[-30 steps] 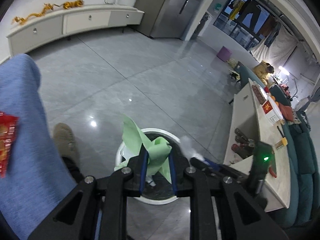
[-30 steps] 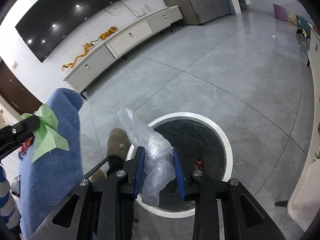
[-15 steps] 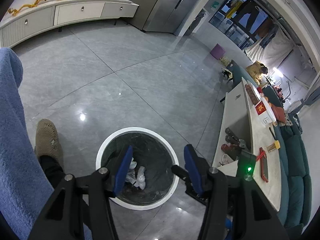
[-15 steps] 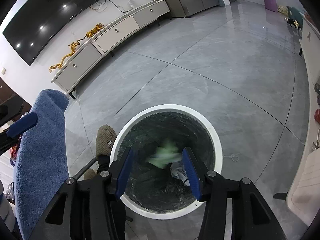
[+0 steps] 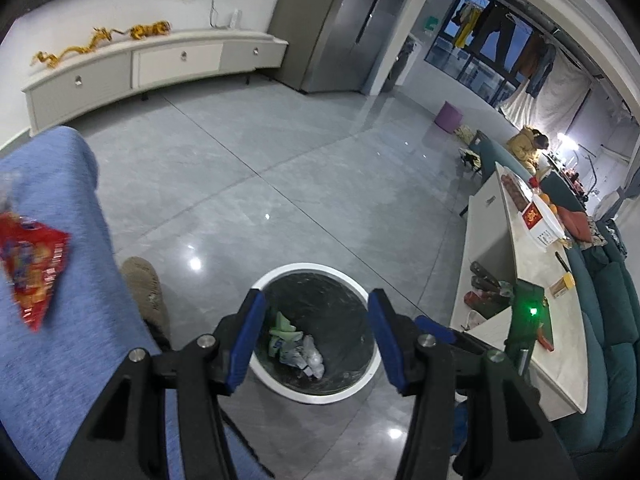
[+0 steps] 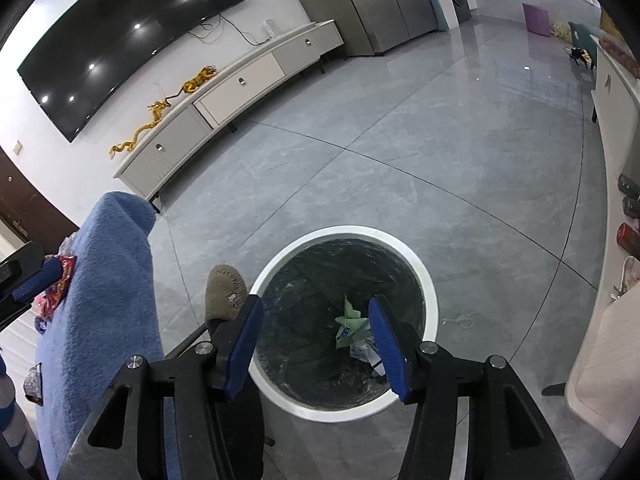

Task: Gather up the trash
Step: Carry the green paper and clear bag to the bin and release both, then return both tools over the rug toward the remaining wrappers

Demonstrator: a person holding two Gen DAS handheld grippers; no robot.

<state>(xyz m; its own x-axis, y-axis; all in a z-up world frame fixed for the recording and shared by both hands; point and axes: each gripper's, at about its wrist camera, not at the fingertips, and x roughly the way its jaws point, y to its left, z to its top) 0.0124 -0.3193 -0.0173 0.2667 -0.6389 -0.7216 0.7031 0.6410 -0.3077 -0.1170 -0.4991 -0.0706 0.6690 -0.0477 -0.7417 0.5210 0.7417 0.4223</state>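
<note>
Crumpled green paper (image 5: 283, 330) and clear plastic wrap (image 5: 310, 356) lie inside the round white-rimmed, black-lined bin (image 5: 312, 268); above it we hold the left gripper (image 5: 316, 336) and right gripper (image 6: 316, 340), jaws just opened, wide and empty.

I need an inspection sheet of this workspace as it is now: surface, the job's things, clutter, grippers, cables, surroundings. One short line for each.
Surface: grey glossy tiled floor, with light reflections.
Job's things: white-rimmed trash bin with a dark liner; green paper and clear plastic lie inside it.
Clutter: red snack wrapper on a blue blanket; bottles and boxes on the white table.
Grippers: left gripper and right gripper both above the bin, jaws open, nothing between them; the jaws have just been opening.
Cables: wires hang on the wall under the television.
Surroundings: white TV cabinet, teal sofa, a slippered foot beside the bin.
</note>
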